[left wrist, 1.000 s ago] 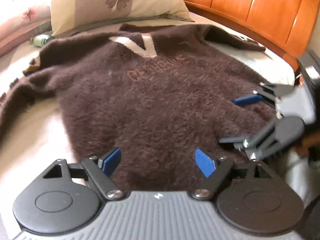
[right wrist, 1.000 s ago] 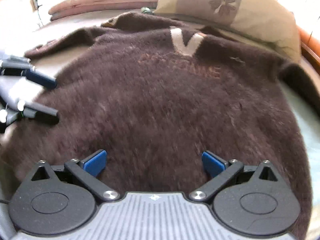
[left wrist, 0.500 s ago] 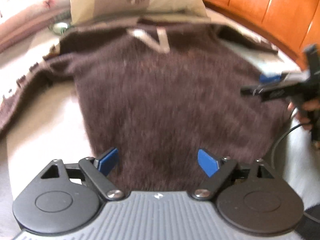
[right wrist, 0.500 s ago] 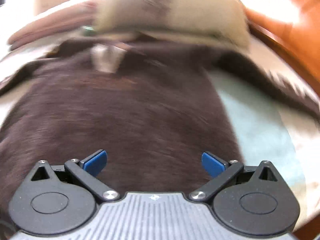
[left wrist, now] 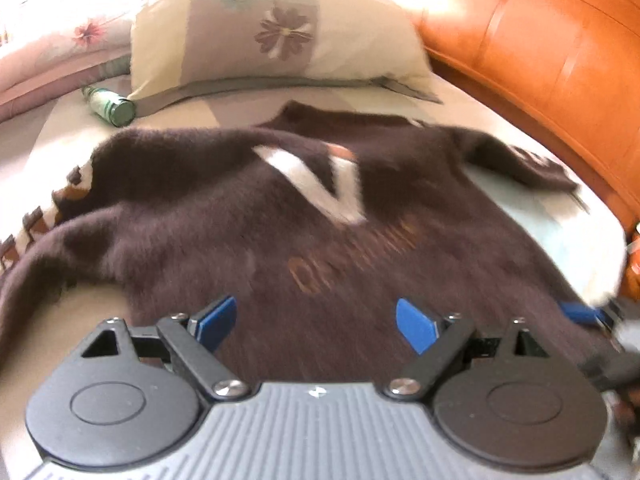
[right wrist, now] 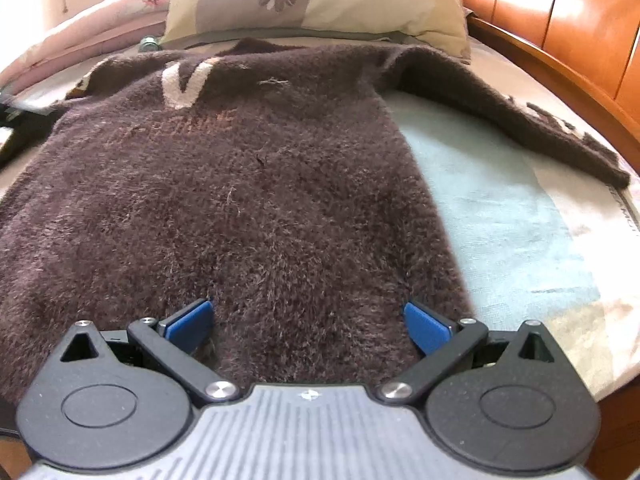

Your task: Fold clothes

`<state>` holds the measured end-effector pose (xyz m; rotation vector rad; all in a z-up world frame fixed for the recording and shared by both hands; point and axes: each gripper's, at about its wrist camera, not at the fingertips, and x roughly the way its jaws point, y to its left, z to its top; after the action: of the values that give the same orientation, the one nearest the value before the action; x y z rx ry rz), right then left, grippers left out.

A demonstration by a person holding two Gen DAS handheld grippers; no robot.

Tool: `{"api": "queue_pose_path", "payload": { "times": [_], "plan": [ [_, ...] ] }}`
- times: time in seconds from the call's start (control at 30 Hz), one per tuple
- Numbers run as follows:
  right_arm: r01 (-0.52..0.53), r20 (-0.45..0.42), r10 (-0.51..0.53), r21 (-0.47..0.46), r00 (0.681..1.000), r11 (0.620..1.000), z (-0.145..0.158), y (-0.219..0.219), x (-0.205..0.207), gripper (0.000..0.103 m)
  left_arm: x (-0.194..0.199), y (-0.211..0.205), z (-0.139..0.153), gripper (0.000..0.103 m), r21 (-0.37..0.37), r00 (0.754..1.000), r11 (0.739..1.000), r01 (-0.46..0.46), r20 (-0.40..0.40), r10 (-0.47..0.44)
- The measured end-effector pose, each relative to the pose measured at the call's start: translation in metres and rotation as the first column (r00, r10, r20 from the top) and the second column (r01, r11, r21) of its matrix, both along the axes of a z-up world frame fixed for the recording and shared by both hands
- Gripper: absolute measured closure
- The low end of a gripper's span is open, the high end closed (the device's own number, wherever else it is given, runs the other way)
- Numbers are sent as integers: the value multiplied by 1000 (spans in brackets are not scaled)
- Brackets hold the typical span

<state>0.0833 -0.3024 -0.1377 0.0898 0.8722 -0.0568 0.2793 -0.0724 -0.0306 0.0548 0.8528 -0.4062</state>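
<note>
Both tongs, left and right, are held wide over the sweater; a bottle is shown clearly only by the left view.

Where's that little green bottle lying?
In the left wrist view, the green bottle lies on the bed at upper left, against the flowered pillow, beyond the brown sweater.
</note>
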Motion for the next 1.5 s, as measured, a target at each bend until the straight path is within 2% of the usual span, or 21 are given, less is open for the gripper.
{"api": "queue_pose_path", "payload": {
  "times": [0.1, 0.2, 0.27, 0.33, 0.47, 0.57, 0.67, 0.83, 0.87, 0.97, 1.03, 1.13, 1.17, 1.23, 1.3, 1.33, 1.5],
  "plan": [
    [29, 10, -29, 0, 1000, 1000, -1, 2, 0, 0, 37, 7, -24, 16, 19, 999, 999, -38, 12, 38],
    [39, 18, -38, -9, 999, 999, -2, 4, -2, 0, 59, 31, -54, 16, 8, 990, 991, -136, -44, 136],
    [41, 22, -41, -15, 999, 999, -2, 5, -3, 0, 44, 51, -60, 15, -77, 991, 988, -132, -1, 133],
    [42, 24, -42, -14, 999, 999, -2, 5, -3, 0, 23, 60, -64, 15, -73, 994, 993, -96, 35, 99],
    [55, 15, -55, -20, 998, 998, -2, 7, 2, 0, 8, 50, -52, 13, 8, 998, 999, -33, 45, 32],
    [66, 11, -66, -23, 998, 998, -2, 9, 5, 0, 22, 44, -40, 10, -65, 997, 998, -3, 76, 8],
    [87, 16, -86, -31, 996, 996, -3, 12, 5, 0, 42, 40, -45, 8, -85, 998, 996, -10, 66, 16],
    [107, 0, -108, -34, 994, 994, -2, 14, 7, 0, 25, 47, -63, 6, -133, 998, 990, -40, 33, 45],
    [109, -3, -109, -34, 994, 993, -2, 14, 8, 0, 18, 47, -63, 6, -120, 999, 992, -33, 28, 36],
    [116, -9, -117, -37, 993, 993, -1, 14, 10, 0, 12, 50, -46, 6, -55, 1000, 998, 22, 23, -21],
    [124, -12, -124, -40, 992, 992, -1, 15, 11, 0, 24, 60, -23, 6, -82, 995, 996, 31, 95, -23],
    [137, -12, -137, -42, 990, 990, -1, 17, 10, 0, 64, 83, 1, 6, -104, 983, 992, -76, 161, 92],
    [140, -10, -141, -43, 990, 989, -1, 17, 10, 0, 78, 92, 2, 6, -117, 980, 986, -119, 146, 136],
    [145, -7, -145, -44, 989, 988, -1, 18, 9, 0, 105, 113, -11, 6, -166, 980, 969, -184, 46, 194],
    [145, -4, -145, -44, 989, 988, -1, 18, 9, 0, 109, 134, -36, 6, -228, 975, 948, -222, -76, 210],
    [144, -2, -144, -43, 990, 989, -1, 17, 8, 0, 104, 141, -47, 6, -255, 971, 939, -232, -111, 210],
    [128, 15, -127, -42, 992, 991, -2, 16, 8, 0, 51, 159, -55, 6, -307, 982, 933, -188, -77, 173]
  ]
}}
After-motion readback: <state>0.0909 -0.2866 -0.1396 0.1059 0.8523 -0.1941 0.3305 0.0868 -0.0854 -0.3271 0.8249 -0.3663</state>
